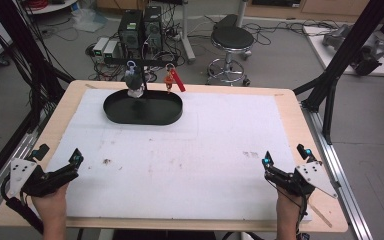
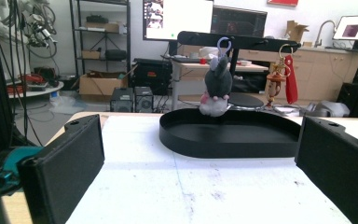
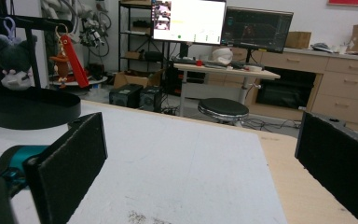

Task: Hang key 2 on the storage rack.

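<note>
Both grippers, left gripper (image 1: 60, 167) and right gripper (image 1: 285, 162), rest at near table edge, jaws spread, empty; grey plush keychain (image 1: 135, 80) and red keychain (image 1: 172, 79) hang on rack over black tray (image 1: 112, 112); nothing started, looks like.

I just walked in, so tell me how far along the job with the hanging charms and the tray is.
Nothing looks done yet. The plush and the red keychain hang from the bar above the tray. Nothing is in hand: the left gripper and right gripper rest open near the table's front edge. Everything remains.
</note>
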`<state>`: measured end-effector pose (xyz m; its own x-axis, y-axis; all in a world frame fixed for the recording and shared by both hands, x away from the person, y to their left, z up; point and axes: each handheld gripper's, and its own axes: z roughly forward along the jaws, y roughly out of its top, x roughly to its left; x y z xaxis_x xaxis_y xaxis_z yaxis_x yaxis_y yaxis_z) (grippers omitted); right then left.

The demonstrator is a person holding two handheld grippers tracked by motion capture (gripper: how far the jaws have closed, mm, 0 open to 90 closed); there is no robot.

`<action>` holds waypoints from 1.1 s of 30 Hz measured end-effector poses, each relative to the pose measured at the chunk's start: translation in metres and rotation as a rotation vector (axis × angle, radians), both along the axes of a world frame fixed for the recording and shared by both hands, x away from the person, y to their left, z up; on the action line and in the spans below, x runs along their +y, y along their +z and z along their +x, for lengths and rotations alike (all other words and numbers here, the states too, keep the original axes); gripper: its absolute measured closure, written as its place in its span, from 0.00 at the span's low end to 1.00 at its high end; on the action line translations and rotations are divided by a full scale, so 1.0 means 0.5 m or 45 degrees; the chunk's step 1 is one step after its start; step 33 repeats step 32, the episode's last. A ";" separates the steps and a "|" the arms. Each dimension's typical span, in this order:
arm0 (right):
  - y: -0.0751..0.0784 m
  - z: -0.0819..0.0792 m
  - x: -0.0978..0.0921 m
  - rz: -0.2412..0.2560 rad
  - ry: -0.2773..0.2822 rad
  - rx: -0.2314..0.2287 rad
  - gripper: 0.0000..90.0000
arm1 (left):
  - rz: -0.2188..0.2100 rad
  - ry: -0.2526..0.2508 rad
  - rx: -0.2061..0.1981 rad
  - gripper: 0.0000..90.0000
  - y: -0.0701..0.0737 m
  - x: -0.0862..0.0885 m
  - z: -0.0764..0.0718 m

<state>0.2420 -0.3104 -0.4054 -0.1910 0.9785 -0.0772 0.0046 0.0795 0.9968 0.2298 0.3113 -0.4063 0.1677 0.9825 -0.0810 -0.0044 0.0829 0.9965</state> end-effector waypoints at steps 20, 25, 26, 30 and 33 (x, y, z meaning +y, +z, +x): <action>0.001 -0.003 0.004 -0.007 0.006 -0.005 0.01 | 0.003 -0.037 0.020 0.02 -0.005 -0.006 0.005; 0.002 -0.004 0.003 -0.003 0.006 -0.005 0.01 | -0.002 -0.047 0.022 0.02 -0.007 -0.005 0.006; 0.002 -0.004 0.003 -0.008 0.008 -0.007 0.01 | -0.003 -0.050 0.023 0.02 -0.007 -0.005 0.006; 0.002 -0.005 0.003 -0.005 0.011 -0.008 0.01 | -0.004 -0.056 0.026 0.02 -0.008 -0.004 0.005; 0.002 -0.006 0.003 -0.003 0.007 -0.004 0.01 | -0.002 -0.058 0.029 0.02 -0.008 -0.003 0.006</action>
